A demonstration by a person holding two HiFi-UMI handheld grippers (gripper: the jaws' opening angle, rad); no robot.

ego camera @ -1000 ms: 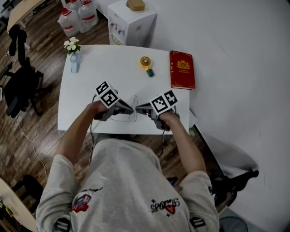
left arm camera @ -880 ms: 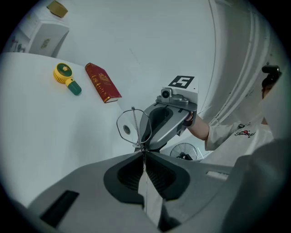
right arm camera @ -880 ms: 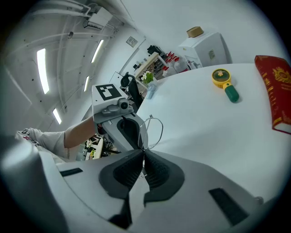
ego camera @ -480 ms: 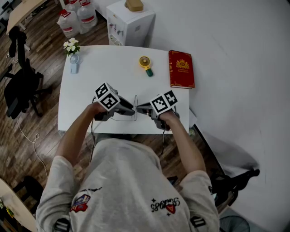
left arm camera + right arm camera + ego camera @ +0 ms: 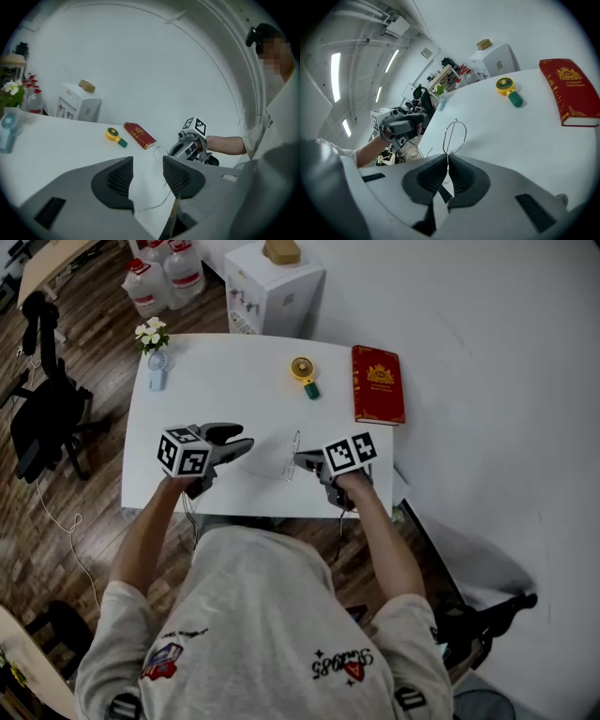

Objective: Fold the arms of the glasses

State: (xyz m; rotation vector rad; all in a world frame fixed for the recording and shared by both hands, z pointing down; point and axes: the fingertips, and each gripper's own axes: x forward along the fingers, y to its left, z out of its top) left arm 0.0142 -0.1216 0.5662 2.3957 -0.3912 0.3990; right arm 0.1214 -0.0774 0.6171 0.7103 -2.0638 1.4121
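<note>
The right claw [image 5: 447, 159] has its jaws pressed together on the thin silver wire-rimmed glasses [image 5: 455, 136], pinching the frame at the bottom of one lens ring so that the ring stands upright above the pads. The glasses are held over the near edge of the white table [image 5: 216, 381], in front of the person. From the head view the frame [image 5: 292, 451] shows edge-on just beside this claw [image 5: 302, 460].

The left claw [image 5: 147, 164] has just been opening its jaws. They stand partly apart with nothing between them, only bare table showing through the gap. It hangs well to the left of the glasses [image 5: 242, 442], apart from them.

A fine wire runs from the frame towards the left claw and ends in a small hook, which looks like one arm not yet folded flat. The other arm is too thin to make out. So the task seems partly done at most: at least that trailing arm needs swinging in against the lenses.

Farther back lie a yellow handheld fan [image 5: 302, 374] and a red hardback book [image 5: 378, 383].
</note>
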